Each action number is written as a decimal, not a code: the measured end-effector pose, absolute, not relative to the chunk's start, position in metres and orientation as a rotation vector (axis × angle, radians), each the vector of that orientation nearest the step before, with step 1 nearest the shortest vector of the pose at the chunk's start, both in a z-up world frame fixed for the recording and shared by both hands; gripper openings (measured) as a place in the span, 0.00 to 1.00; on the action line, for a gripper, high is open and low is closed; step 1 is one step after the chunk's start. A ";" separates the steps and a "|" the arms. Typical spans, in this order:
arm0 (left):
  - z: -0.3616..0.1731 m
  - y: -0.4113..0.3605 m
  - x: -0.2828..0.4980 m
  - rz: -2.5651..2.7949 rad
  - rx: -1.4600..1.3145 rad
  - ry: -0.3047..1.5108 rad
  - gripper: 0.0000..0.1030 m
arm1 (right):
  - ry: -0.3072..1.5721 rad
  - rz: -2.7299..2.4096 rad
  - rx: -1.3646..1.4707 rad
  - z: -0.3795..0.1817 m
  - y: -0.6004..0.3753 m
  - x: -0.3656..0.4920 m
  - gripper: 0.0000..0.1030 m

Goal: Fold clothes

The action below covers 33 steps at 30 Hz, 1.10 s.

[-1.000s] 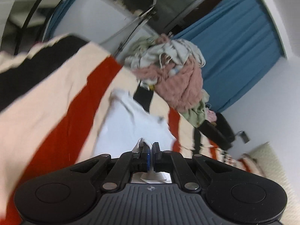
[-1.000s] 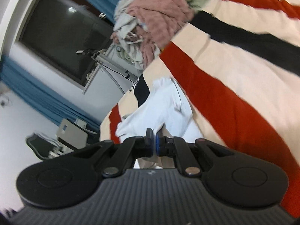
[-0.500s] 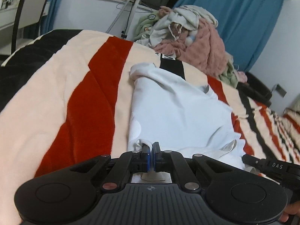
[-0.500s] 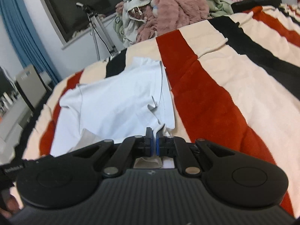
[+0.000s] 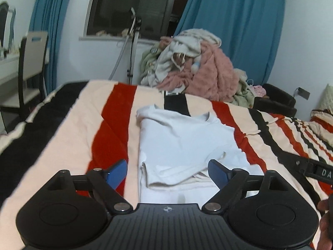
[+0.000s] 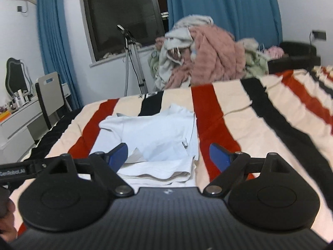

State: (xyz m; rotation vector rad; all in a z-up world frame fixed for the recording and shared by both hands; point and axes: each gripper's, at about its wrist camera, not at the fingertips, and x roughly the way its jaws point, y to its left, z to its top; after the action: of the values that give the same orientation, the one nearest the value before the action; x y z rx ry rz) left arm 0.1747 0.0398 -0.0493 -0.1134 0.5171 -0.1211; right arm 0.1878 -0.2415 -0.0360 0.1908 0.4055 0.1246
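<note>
shirt: white shirt (image 5: 183,143) lies flat on the striped blanket (image 5: 83,125) of the bed, collar end far from me, near hem doubled up into a loose fold just ahead of both tools.
fold state: I judge it partly folded; near layers are uneven, with a flap of edge sticking up in the right wrist view (image 6: 158,145).
left gripper: left gripper (image 5: 167,173) has its fingers (image 5: 116,173) spread wide, holding nothing, straddling the near left corner of the shirt.
right gripper: right gripper (image 6: 168,156) likewise spread wide and empty, over the near right corner.
risk 1: the loose near fold can slump or spring back now nothing pins it; soft cloth, no crease pressed in.
risk 2: if I re-grip low I may pinch the blanket along with the shirt and drag both.
risk 3: grabbing a single layer of the stack would peel the fold apart.
change: half a second ago both pairs of fingers were clamped on the shirt hem; now both are released and the hem rests on the bed.
change 2: a second ago both views were steeply tilted; now they are level.
surroundings: clothes pile (image 5: 197,66) beyond the far end of the bed, well apart from the shirt; chair (image 5: 31,62) far left.
</note>
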 end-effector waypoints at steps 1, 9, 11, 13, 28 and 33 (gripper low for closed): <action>-0.045 0.039 0.163 -0.121 -0.102 0.507 0.86 | 0.401 0.126 0.189 -0.033 -0.241 0.181 0.84; -0.031 0.036 0.100 -0.146 -0.103 0.472 0.89 | 0.350 0.130 0.168 -0.019 -0.239 0.135 0.84; -0.031 0.035 0.089 -0.149 -0.120 0.478 0.89 | 0.347 0.128 0.174 -0.020 -0.240 0.124 0.84; -0.036 0.040 0.082 -0.148 -0.224 0.545 0.89 | 0.348 0.128 0.181 -0.021 -0.240 0.118 0.84; -0.153 0.089 0.141 -0.092 -0.958 0.881 0.43 | 0.385 0.122 0.170 -0.028 -0.231 0.117 0.84; -0.156 0.091 0.141 -0.069 -0.974 0.839 0.11 | 0.434 0.091 0.229 -0.037 -0.236 0.120 0.84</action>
State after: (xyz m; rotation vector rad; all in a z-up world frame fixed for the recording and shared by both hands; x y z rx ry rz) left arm 0.1410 0.0910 -0.1563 -0.9742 0.8385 -0.0691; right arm 0.1199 -0.2361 -0.0367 0.2290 0.4338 0.0911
